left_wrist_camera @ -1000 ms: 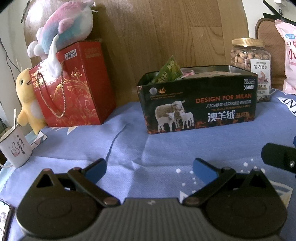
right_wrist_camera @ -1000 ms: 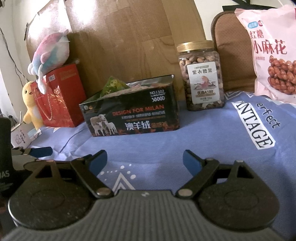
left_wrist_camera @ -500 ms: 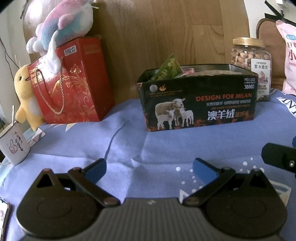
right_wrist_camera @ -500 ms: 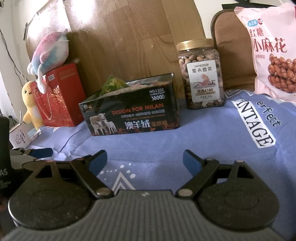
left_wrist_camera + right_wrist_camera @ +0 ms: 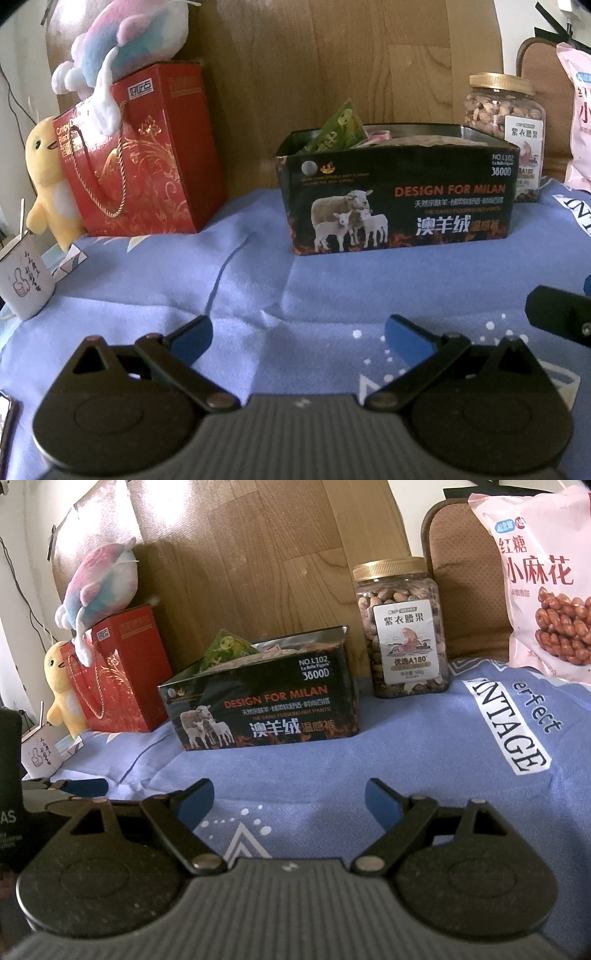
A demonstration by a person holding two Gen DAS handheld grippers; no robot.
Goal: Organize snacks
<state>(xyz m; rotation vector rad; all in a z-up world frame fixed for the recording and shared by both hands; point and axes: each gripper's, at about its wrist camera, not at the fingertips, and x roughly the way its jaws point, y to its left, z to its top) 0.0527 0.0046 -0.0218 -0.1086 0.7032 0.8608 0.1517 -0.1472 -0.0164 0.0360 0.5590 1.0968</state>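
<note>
While spread wide, left tongs (image 5: 297, 338), right tongs (image 5: 288, 800), empty

A pastel plush fish (image 5: 122, 33) lies atop a red gift bag (image 5: 147, 155); a yellow plush duck (image 5: 48, 177) leans beside it, near a white paper cup (image 5: 24, 277) on blue cloth (image 5: 258, 280).

Bare blue cloth (image 5: 258, 288) lies between both gripper positions and the black tin (image 5: 399, 199). The red gift box (image 5: 147, 155) flanks the tin left, the nut jar (image 5: 400, 627) right; narrow gaps separate them.
</note>
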